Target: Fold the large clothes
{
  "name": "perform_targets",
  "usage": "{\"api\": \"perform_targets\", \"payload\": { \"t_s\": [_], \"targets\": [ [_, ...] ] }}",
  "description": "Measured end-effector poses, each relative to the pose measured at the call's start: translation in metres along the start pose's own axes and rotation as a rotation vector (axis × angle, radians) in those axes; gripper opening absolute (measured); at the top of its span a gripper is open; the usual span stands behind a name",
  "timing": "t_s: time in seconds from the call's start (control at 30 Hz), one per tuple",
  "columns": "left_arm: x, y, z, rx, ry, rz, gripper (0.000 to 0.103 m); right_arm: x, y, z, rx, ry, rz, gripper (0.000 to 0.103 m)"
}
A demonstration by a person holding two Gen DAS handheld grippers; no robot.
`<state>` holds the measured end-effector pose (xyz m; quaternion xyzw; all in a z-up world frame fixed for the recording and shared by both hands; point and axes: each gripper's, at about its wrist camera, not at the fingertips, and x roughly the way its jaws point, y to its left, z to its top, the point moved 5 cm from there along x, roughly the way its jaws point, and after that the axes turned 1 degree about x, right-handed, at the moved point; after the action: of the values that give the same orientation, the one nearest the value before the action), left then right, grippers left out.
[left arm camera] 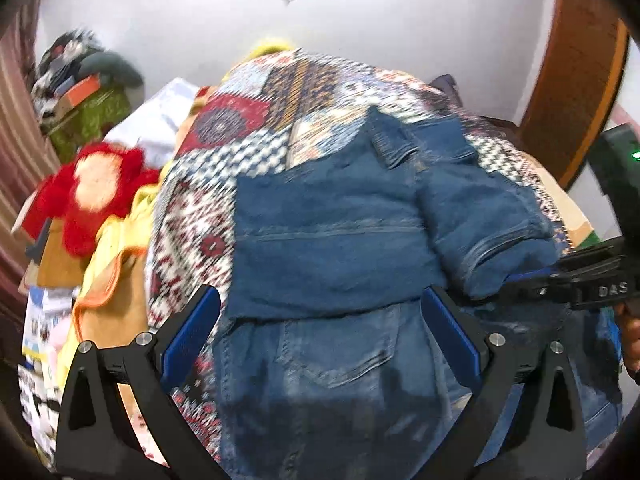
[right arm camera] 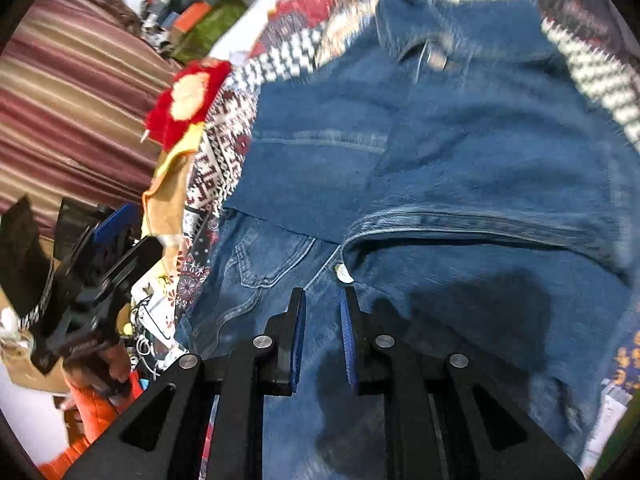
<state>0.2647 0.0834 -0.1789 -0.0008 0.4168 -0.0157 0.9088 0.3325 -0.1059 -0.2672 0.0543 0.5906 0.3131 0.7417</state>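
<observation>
i see my left gripper [left arm camera: 320, 328] spread wide above the folded blue denim jeans [left arm camera: 340, 248] on the patchwork-patterned bedspread [left arm camera: 240, 120], while my right gripper [right arm camera: 323, 340], narrowly parted, seemingly grips nothing.

A home bedroom: patterned bedspread [left arm camera: 248, 120], striped curtain [right arm camera: 72, 92] (maroon and tan), red plush toy [left arm camera: 94, 196].

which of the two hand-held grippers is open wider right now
The left hand-held gripper: its blue-padded fingers spread wide over the blue denim jeans. The right hand-held gripper shows only a narrow gap.
</observation>
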Motion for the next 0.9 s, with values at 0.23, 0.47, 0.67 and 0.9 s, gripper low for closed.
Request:
{"api": "perform_targets", "payload": {
  "t_s": [0.23, 0.47, 0.67, 0.9],
  "targets": [
    [0.008, -0.077, 0.045, 0.139, -0.036, -0.064, 0.101, -0.123, -0.046, -0.004, -0.025, -0.303, -0.183, 0.014],
    [0.060, -0.167, 0.058, 0.304, 0.059, -0.186, 0.101, -0.190, -0.103, -0.021, 0.045, -0.438, -0.328, 0.014],
    [0.139, -0.216, 0.036, 0.455, 0.244, -0.126, 0.101, -0.186, -0.159, -0.045, 0.155, -0.379, -0.381, 0.014],
    [0.164, -0.216, 0.040, 0.470, 0.173, -0.053, 0.070, -0.142, -0.183, -0.059, 0.215, -0.280, -0.329, 0.014]
  ]
}}
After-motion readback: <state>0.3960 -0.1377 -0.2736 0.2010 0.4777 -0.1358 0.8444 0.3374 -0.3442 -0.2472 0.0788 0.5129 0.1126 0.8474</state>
